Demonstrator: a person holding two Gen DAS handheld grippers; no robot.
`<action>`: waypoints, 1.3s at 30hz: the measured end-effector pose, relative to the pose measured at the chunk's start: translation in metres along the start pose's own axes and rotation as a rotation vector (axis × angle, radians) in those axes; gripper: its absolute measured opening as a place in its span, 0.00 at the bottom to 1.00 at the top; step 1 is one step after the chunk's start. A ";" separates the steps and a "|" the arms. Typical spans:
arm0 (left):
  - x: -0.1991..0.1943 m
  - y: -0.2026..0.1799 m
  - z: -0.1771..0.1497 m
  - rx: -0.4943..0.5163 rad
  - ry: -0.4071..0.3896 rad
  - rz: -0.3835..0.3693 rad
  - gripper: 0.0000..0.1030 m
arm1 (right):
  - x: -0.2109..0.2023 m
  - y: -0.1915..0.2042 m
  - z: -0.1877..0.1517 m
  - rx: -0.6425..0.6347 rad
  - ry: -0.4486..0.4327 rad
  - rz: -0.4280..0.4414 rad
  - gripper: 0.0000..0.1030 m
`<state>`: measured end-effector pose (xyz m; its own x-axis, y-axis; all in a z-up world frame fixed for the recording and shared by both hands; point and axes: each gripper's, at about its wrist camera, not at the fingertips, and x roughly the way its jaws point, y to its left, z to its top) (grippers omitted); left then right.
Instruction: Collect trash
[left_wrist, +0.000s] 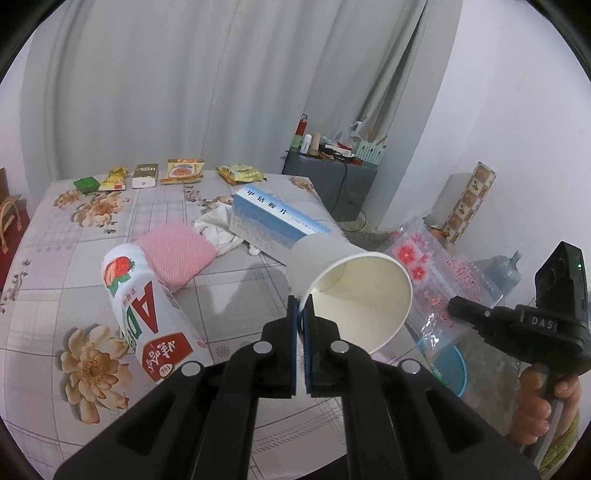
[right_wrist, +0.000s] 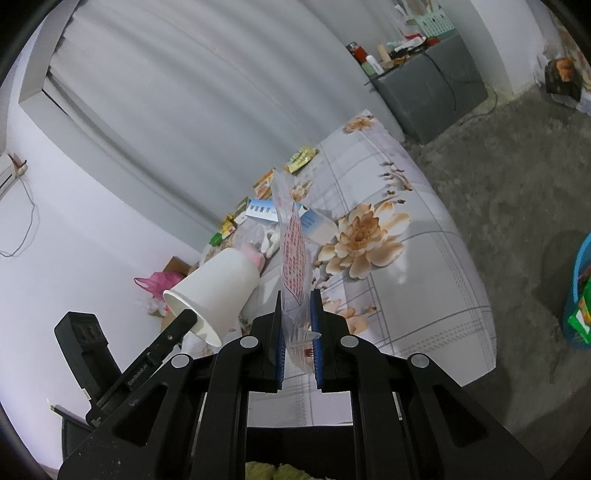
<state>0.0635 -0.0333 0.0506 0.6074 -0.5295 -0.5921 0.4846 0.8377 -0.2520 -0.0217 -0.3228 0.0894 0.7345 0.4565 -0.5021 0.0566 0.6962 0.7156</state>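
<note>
The left gripper (left_wrist: 303, 308) was clamped on the rim of a white paper cup (left_wrist: 354, 280), one finger inside the mouth, one outside, w/ the blue pads pressed nearly together on the thin wall. My guess is the rim was picked b/c it's the only part thin enough to pinch. The cup hung off the fingertips toward 1 o'clock in the left wrist view, mouth facing the camera, base pointing away over the table (left_wrist: 55, 295).

The right gripper (right_wrist: 298, 314) was pinching a clear plastic bag (right_wrist: 293, 243) w/ red print and pink flowers. The bag stood edge-on between the pads and ran up toward 12 o'clock; the pads weren't fully together — crumpled film filled the gap. Held by its lower edge like that it looked floppy, likely to sag or slip.

Both items were off the table, so this read as the carry stage. A blue bin (right_wrist: 580, 291) sat on the floor at 3 o'clock in the right wrist view, some green packaging in it — prob. the drop spot. Through the bag, the left view showed it at about 4 o'clock.

Still on the table:
- strawberry-print drink carton (left_wrist: 147, 314), 9 o'clock of the left gripper
- pink cloth (left_wrist: 177, 254)
- blue-white box (left_wrist: 273, 221), just behind the cup
- row of snack packets (left_wrist: 177, 173) at the far edge, 11 o'clock
</note>
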 end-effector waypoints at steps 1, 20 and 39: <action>-0.001 0.000 0.000 0.000 -0.002 -0.001 0.03 | 0.000 0.001 0.000 -0.001 0.000 -0.001 0.10; -0.014 0.002 0.000 -0.009 -0.030 -0.008 0.02 | 0.009 0.012 0.000 -0.025 0.013 0.001 0.10; -0.018 -0.013 0.009 0.020 -0.066 -0.014 0.02 | -0.007 0.002 0.003 -0.006 -0.034 0.003 0.10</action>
<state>0.0517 -0.0354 0.0710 0.6402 -0.5495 -0.5369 0.5057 0.8275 -0.2440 -0.0247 -0.3269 0.0961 0.7573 0.4394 -0.4832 0.0502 0.6985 0.7138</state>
